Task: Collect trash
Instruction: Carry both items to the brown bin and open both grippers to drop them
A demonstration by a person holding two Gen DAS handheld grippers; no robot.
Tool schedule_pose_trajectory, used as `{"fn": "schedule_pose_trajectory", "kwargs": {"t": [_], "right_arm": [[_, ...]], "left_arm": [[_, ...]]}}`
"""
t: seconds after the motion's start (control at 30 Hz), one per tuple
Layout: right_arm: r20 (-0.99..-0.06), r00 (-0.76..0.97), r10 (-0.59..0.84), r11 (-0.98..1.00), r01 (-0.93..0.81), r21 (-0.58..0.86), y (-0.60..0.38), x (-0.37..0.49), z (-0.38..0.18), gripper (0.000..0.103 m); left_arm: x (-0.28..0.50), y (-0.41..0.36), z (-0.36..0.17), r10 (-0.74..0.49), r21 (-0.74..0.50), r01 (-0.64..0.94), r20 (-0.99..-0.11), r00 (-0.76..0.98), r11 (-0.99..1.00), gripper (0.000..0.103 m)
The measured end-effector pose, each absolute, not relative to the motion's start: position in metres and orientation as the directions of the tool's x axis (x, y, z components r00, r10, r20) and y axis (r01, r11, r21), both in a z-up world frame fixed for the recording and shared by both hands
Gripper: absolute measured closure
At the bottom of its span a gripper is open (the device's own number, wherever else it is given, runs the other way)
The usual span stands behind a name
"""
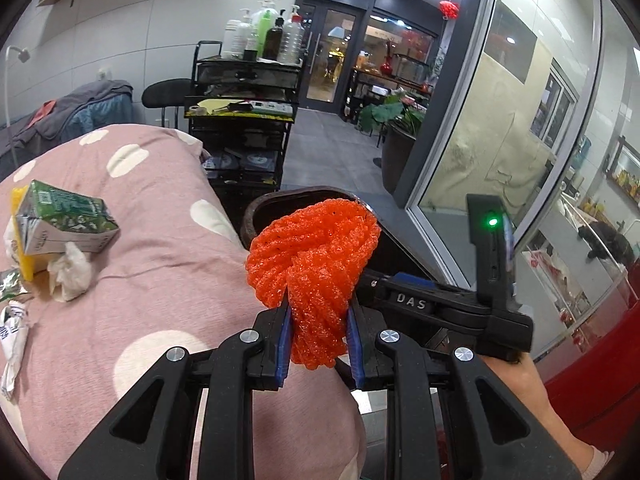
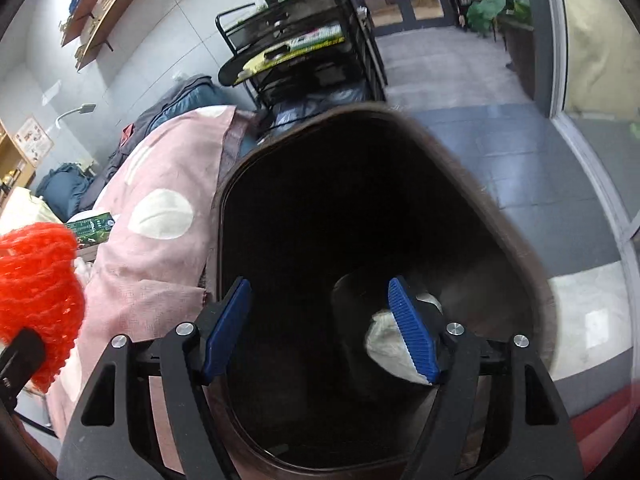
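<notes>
My left gripper point(image 1: 318, 320) is shut on an orange foam fruit net point(image 1: 316, 256) and holds it at the edge of the pink quilt, just before the dark trash bin point(image 1: 272, 204). The net also shows at the left edge of the right wrist view point(image 2: 36, 276). My right gripper point(image 2: 320, 324) is open and empty, held over the bin's dark opening point(image 2: 516, 240). A crumpled white piece of trash point(image 2: 386, 344) lies inside the bin. A green drink carton point(image 1: 64, 216), a white tissue point(image 1: 70, 270) and wrappers point(image 1: 12, 332) lie on the quilt at the left.
The pink quilt with white dots point(image 1: 160, 208) covers the surface at the left. A black cart point(image 1: 240, 120) with bottles stands behind it. A glass wall point(image 1: 500, 120) runs along the right, with grey floor tiles point(image 2: 480, 140) beyond the bin.
</notes>
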State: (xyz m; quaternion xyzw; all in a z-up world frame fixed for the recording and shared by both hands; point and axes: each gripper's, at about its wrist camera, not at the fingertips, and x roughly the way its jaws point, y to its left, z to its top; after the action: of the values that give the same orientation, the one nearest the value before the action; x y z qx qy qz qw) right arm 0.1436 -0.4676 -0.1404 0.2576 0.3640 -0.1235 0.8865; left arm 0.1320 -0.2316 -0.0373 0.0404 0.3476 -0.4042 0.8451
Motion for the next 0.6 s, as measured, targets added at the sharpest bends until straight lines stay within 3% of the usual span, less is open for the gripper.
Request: {"fn": "schedule_pose_trajectory", "kwargs": {"t": [0.33, 0.6], "right_arm": [[-0.544, 0.742, -0.392, 0.806, 0.562, 0.185, -0.482, 0.087, -0.075, 0.016], [-0.509, 0.731, -0.455, 0.771, 0.609, 0.185, -0.499, 0.062, -0.057, 0.010]], "left_arm": [[0.140, -0.289, -0.058, -0.629, -0.201, 0.755, -0.703, 0.332, 0.623, 0.080], [0.142, -0.324, -0.074, -0.586, -0.173, 0.780, -0.759, 0.284, 0.602, 0.080]]}}
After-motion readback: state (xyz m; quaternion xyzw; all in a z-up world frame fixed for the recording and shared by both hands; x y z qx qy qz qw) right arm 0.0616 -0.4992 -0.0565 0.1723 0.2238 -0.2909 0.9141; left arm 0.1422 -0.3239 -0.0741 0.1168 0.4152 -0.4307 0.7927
